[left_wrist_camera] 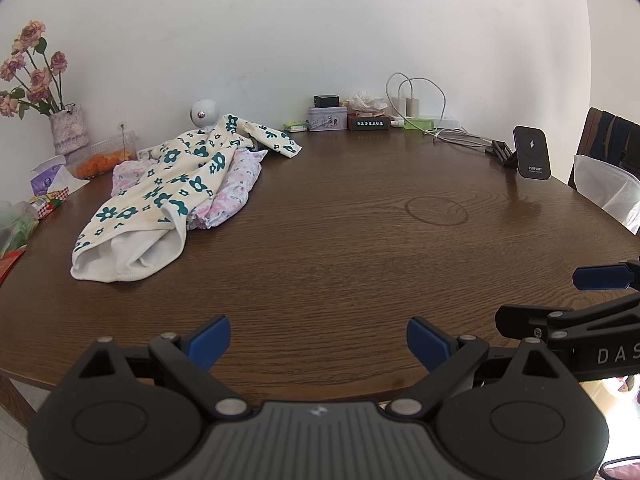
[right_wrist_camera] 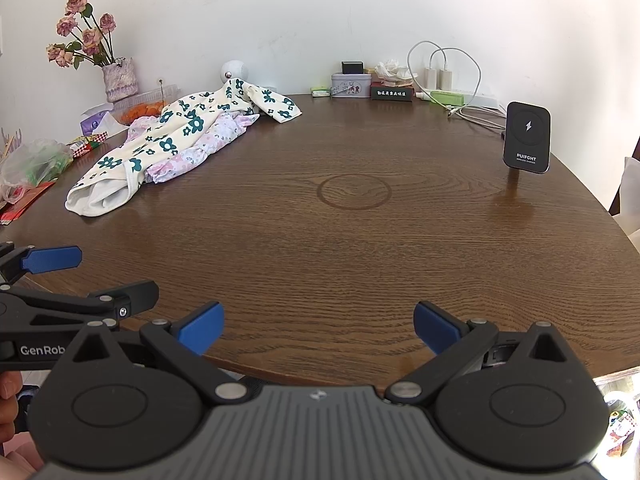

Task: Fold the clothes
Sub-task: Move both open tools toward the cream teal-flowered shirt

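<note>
A cream garment with dark green flowers [left_wrist_camera: 172, 188] lies crumpled on the far left of the brown wooden table [left_wrist_camera: 340, 248], on top of a pink and white floral garment [left_wrist_camera: 234, 192]. Both also show in the right wrist view: the cream one [right_wrist_camera: 160, 140], the pink one [right_wrist_camera: 192, 156]. My left gripper [left_wrist_camera: 318, 338] is open and empty above the table's near edge. My right gripper [right_wrist_camera: 318, 326] is open and empty beside it, to the right. Each gripper shows at the edge of the other's view.
A vase of dried roses [left_wrist_camera: 68, 128], a fruit box [left_wrist_camera: 106, 156], tissues and snack bags stand at the left edge. A tin [left_wrist_camera: 326, 118], boxes, chargers and cables line the back wall. A black wireless charger stand [left_wrist_camera: 532, 152] stands at the right, with a chair [left_wrist_camera: 612, 148] behind it.
</note>
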Demonstrator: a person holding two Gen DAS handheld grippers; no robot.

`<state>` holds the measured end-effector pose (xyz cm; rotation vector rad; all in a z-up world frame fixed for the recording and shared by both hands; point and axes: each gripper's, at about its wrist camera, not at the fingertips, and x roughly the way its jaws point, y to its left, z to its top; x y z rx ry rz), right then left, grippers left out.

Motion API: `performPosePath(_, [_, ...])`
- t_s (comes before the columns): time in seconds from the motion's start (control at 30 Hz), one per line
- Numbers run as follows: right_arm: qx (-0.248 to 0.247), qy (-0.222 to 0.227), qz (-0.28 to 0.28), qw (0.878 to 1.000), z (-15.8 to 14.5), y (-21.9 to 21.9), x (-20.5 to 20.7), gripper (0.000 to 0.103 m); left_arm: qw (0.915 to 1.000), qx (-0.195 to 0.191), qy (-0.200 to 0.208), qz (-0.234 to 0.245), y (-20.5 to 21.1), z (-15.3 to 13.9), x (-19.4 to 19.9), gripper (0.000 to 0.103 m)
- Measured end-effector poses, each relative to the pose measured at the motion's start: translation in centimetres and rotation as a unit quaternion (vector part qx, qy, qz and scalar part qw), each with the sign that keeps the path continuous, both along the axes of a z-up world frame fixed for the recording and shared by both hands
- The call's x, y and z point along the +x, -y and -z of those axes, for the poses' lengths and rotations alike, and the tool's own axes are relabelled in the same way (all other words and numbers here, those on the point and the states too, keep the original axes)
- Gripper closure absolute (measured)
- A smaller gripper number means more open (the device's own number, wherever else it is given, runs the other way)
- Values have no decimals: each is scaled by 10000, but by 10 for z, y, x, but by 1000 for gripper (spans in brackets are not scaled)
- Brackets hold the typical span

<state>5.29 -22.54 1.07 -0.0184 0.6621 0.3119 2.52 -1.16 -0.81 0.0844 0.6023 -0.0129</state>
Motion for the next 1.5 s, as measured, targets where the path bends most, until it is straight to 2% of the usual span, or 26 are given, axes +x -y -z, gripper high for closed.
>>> performPosePath(0.37, [-58, 48, -177, 9998, -6, -5, 20, 0, 9999, 42, 82, -69, -4, -7, 18, 8])
performPosePath(0.7, [-107, 108, -435, 9989, -15, -20, 55, 0, 9996, 5, 185, -196, -17, -21, 52, 8])
performPosePath(1.17, [-219, 136, -771, 9967, -28, -54, 126, 0, 9985, -94, 179, -513, -46, -34, 112, 8])
performPosePath(1.5, [-412, 207, -1086, 9930, -37, -85, 183, 0, 9951, -19, 145, -981, -74, -41, 165, 8])
